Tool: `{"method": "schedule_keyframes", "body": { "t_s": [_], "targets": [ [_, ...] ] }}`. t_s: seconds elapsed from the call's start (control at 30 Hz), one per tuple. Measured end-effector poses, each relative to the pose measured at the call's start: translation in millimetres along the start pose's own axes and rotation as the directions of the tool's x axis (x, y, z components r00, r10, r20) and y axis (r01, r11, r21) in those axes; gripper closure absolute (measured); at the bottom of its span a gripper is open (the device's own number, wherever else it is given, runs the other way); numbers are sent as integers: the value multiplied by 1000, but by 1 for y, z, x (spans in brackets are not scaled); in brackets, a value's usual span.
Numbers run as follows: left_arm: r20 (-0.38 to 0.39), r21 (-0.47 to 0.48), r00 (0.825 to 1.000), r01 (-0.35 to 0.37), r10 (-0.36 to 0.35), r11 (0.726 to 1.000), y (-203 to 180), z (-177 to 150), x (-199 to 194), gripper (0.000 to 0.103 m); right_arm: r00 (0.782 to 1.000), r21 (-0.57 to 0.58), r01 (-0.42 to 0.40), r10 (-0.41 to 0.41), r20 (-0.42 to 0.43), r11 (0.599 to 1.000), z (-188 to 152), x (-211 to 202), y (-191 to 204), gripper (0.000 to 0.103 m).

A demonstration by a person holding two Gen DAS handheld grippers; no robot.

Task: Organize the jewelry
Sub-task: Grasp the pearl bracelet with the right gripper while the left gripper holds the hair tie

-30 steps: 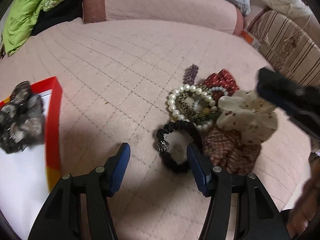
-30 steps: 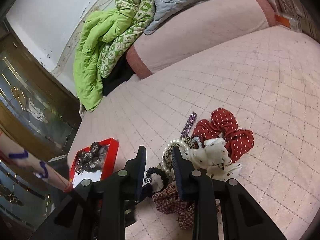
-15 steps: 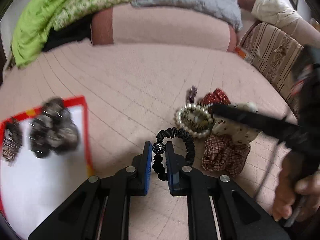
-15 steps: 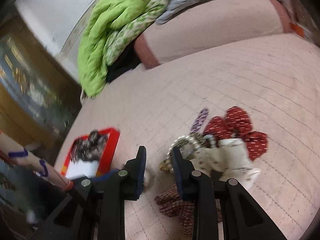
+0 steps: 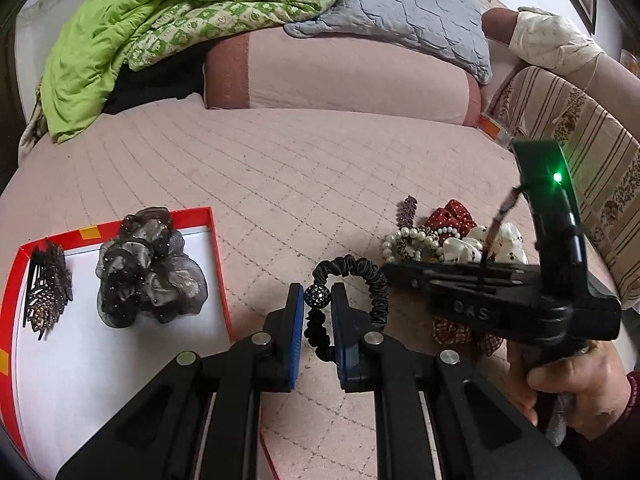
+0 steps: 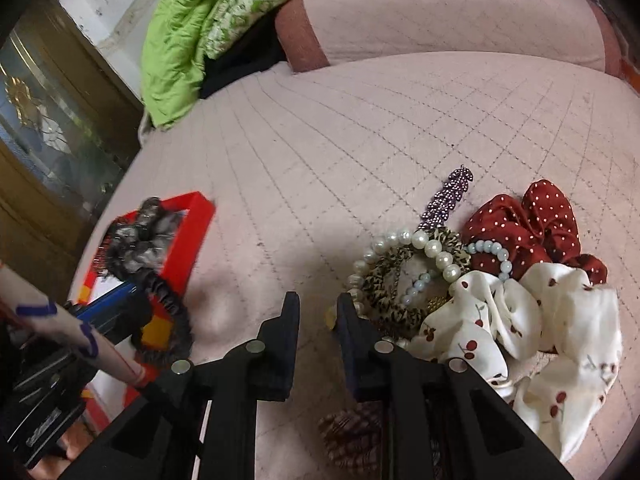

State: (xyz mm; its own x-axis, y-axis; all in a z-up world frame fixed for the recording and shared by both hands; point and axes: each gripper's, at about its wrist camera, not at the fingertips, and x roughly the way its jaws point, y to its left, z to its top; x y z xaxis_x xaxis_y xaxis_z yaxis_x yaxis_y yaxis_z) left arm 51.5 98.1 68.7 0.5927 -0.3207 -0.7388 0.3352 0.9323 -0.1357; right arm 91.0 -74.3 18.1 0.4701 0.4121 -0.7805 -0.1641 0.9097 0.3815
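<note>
My left gripper [image 5: 316,298] is shut on a black ruffled hair tie with a beaded ball [image 5: 352,270], held above the pink quilt beside a red-rimmed white tray [image 5: 218,252]. The tray holds a grey-brown scrunchie [image 5: 148,276] and a dark hair clip [image 5: 46,294]. My right gripper [image 6: 318,304] is narrowly open and empty, next to a pile: pearl bracelet [image 6: 424,244], leopard hair tie [image 6: 384,280], purple beaded clip [image 6: 446,198], red dotted scrunchie [image 6: 524,226], white cherry scrunchie [image 6: 532,336] and plaid scrunchie [image 6: 352,438]. The black hair tie also shows in the right wrist view [image 6: 168,308].
A pink bolster [image 5: 340,76] lies at the back with a green blanket [image 5: 120,32] and grey quilt [image 5: 404,8] over it. A striped sofa arm [image 5: 580,160] is at the right. A glass-panelled wooden door [image 6: 44,128] stands at the left.
My left gripper closed on the black hair tie and lifted it left toward the tray. My right gripper moved closer to the pile, its gap unchanged.
</note>
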Motion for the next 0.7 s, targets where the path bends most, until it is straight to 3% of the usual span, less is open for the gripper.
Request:
{"method": "schedule_keyframes", "body": {
  "t_s": [0.2,0.47,0.57,0.7],
  "targets": [
    [-1,-17,1000,4,-4,1000,4,0,1,90,996,-45,82,-81,37,996,9,2,3,82],
    [-14,-15,1000,11,-12,1000,3,-1,6,90,993,-54,114,-116,-30,992,11,18,-5,85],
    [-18,-12,1000,12,-12,1000,3,-2,7,90,990,-95,135,-139,-36,986,12,22,0,92],
    [-15,-17,1000,11,-11,1000,4,-2,7,90,999,-28,48,-48,-8,998,16,15,-4,93]
  ]
}}
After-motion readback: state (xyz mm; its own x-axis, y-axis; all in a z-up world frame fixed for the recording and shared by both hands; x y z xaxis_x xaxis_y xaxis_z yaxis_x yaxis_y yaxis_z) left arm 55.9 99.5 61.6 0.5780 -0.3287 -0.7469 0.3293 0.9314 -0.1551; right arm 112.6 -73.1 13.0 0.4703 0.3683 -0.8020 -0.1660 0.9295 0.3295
